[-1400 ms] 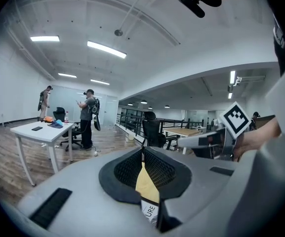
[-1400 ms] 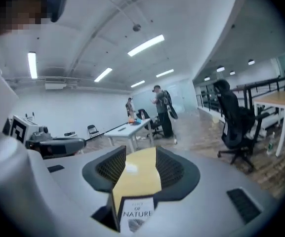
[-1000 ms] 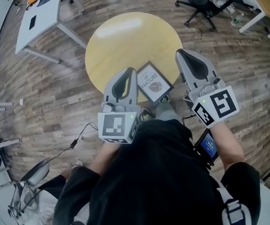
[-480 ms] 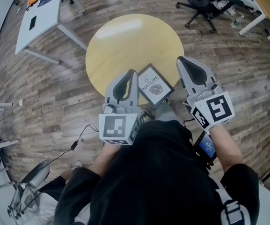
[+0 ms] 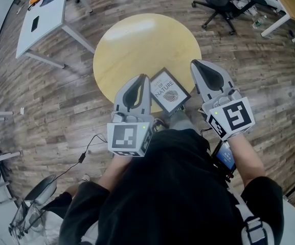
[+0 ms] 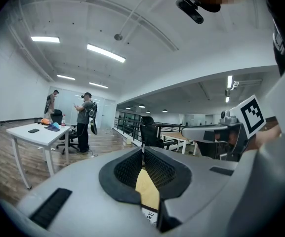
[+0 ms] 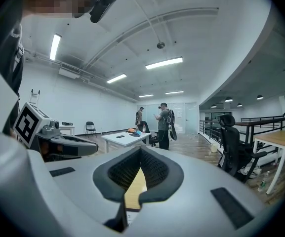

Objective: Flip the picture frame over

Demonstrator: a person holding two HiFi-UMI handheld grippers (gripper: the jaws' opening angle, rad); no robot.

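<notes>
Picture frame [image 5: 169, 91], a dark-edged rectangle with its white printed face up, lies askew on the round, smooth yellow table [image 5: 137, 40], close to the nearer rim; one corner seems to overhang it. The left gripper [image 5: 141, 78] and right gripper [image 5: 197, 64], grey moulded shells with black ribbed pads, flank the frame, each with its jaws pressed together on nothing.
</notes>
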